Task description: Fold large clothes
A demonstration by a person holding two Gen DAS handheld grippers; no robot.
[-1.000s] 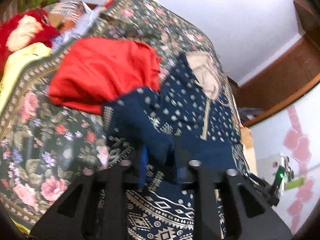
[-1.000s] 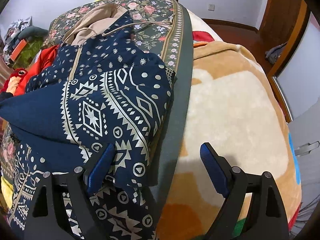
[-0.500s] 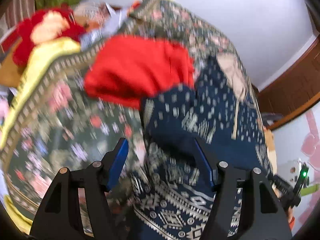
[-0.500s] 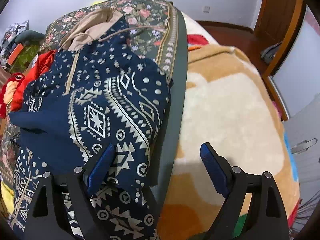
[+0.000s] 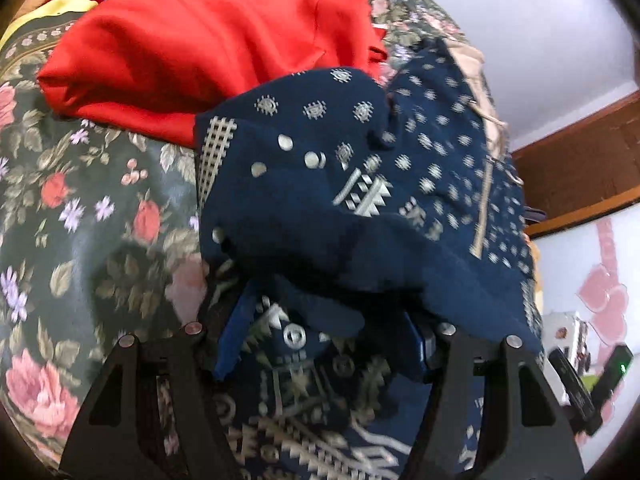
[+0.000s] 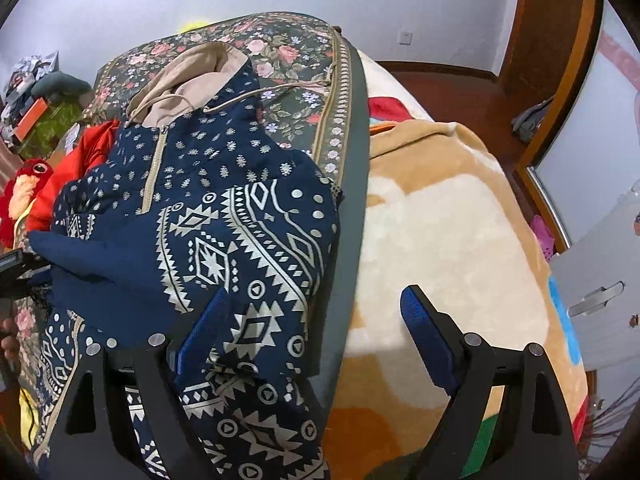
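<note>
Overhanging navy hoodie [image 6: 224, 216] beside bare tan blanket [image 6: 448, 232], right-side room.

left gripper [image 5: 324, 344] | jaws released navy hoodie [image 5: 360, 208] | dropped lower

I'm seeing the navy patterned garment [image 5: 360, 216] bunching against my left gripper [image 5: 324, 344]; the tan blanket [image 6: 448, 232] is lying clear.

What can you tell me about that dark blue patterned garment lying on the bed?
The navy hoodie looks like soft knit, printed with pale dots above and geometric bands below. It has a tan-lined hood, drawstrings and a pale zip. It lies rumpled, partly folded over itself, on the floral bedspread, touching a red garment. Its cloth sits between the left claw's open fingers.
</note>
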